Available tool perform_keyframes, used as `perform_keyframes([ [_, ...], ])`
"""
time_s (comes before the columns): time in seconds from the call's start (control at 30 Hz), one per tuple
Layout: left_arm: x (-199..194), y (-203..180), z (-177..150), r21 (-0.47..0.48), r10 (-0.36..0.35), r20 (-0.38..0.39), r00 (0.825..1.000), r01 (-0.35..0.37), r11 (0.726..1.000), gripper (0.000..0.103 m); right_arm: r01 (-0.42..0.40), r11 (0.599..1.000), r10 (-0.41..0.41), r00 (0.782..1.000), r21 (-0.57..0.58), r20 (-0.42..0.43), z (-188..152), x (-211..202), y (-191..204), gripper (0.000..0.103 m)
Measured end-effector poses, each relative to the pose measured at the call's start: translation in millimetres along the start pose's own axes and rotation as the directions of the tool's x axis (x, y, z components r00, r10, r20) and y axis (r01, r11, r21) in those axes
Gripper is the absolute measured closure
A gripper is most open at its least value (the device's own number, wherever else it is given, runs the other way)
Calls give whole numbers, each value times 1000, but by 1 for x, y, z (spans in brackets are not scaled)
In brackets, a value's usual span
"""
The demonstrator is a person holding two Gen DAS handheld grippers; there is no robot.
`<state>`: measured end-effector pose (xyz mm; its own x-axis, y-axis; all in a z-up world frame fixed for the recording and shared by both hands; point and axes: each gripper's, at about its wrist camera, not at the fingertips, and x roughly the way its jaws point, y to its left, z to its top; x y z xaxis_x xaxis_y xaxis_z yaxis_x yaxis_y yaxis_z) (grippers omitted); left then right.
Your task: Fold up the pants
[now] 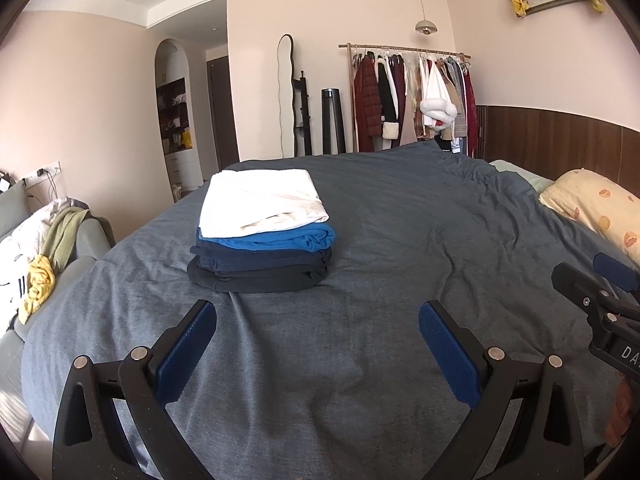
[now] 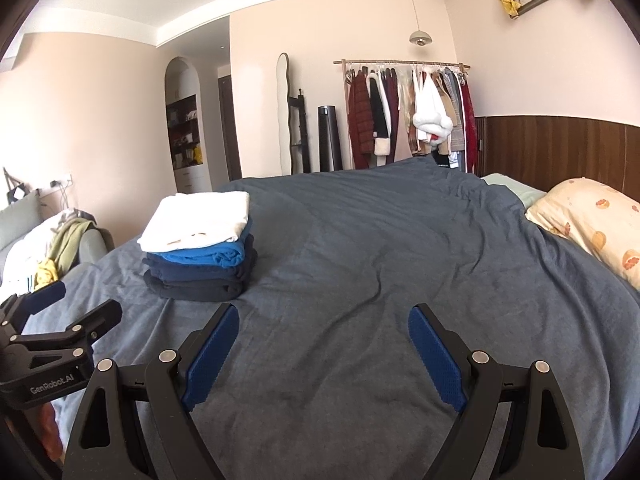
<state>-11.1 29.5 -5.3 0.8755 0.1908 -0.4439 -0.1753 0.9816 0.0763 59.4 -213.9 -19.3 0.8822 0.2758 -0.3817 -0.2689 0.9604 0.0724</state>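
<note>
A stack of folded pants (image 1: 262, 240) sits on the grey-blue bed cover (image 1: 400, 240): a white pair on top, then bright blue, navy and a dark one at the bottom. It also shows in the right wrist view (image 2: 200, 252) at the left. My left gripper (image 1: 318, 316) is open and empty, held above the cover just in front of the stack. My right gripper (image 2: 322, 320) is open and empty over bare cover to the right of the stack. Each gripper shows at the edge of the other's view.
A patterned pillow (image 1: 600, 208) lies at the right by the dark wood headboard. A grey sofa with loose clothes (image 1: 44, 248) stands at the left of the bed. A clothes rack (image 1: 412, 96), a mirror and a black tower stand beyond the far edge.
</note>
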Motion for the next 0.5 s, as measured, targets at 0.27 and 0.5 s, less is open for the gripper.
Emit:
perform_keyframes([
  [0.27, -3, -5, -1, 15, -6, -6, 1000, 6, 1000, 0, 0, 1000, 0, 1000, 5, -5, -4, -2, -3, 15],
  [0.5, -2, -5, -2, 17, -4, -6, 1000, 5, 1000, 0, -1, 1000, 1, 1000, 3, -13, -6, 0, -2, 15],
])
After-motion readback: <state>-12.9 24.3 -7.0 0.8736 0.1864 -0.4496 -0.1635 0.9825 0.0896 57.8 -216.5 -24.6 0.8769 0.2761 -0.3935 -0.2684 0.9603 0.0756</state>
